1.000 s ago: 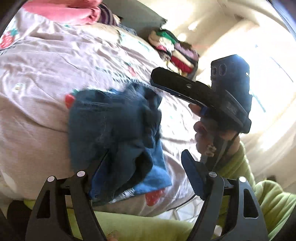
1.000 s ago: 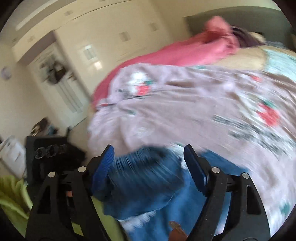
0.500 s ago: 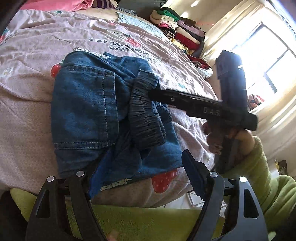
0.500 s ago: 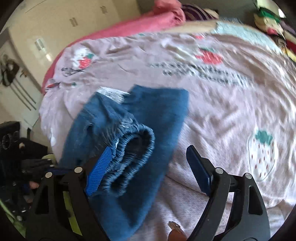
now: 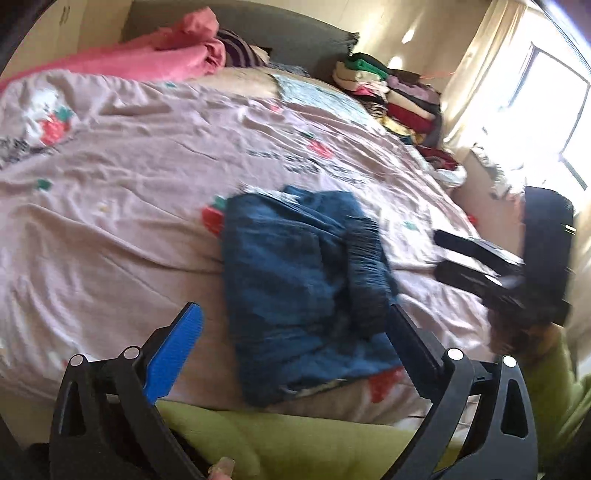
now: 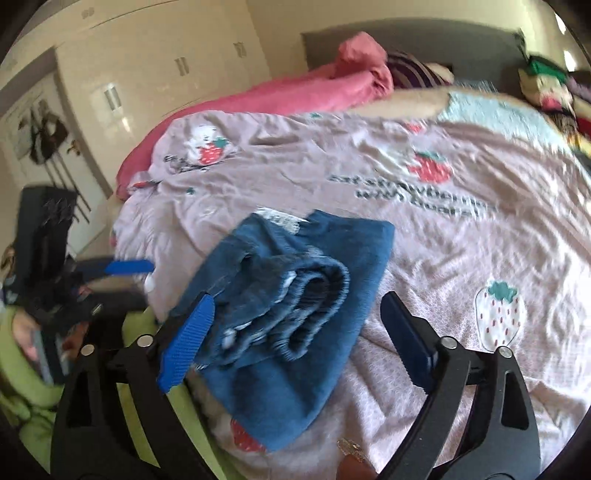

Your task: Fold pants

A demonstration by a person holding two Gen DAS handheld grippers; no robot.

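Your blue denim pants (image 5: 295,295) lie in a loosely folded bundle on the near edge of the bed (image 5: 110,221), with the gathered elastic waistband (image 6: 314,295) rolled on top and a pale strip of fabric showing at the bundle's 12 o'clock edge in the right wrist view. Your left hand-held gripper (image 5: 295,339) hangs just above the bundle's near side with its jaws opening wide; the pants sit in the gap between the fingers, but neither blue pad presses on the cloth. Your right hand-held gripper (image 6: 295,339) is likewise opening, released, with the waistband roll lying between its fingers and no pad clamped on it. In the left wrist view that right gripper shows at 3 o'clock, beside the bundle and apart from it. The bed is covered by a pinkish-mauve sheet printed with strawberries (image 6: 430,168) and dark lettering. At 11 o'clock a pink blanket (image 5: 166,55) is heaped near the grey headboard (image 5: 295,33), and at 1 o'clock a stack of folded clothes (image 5: 391,99) stands by the bright window (image 5: 546,110). Your green sleeves (image 5: 295,443) fill the bottom edge.
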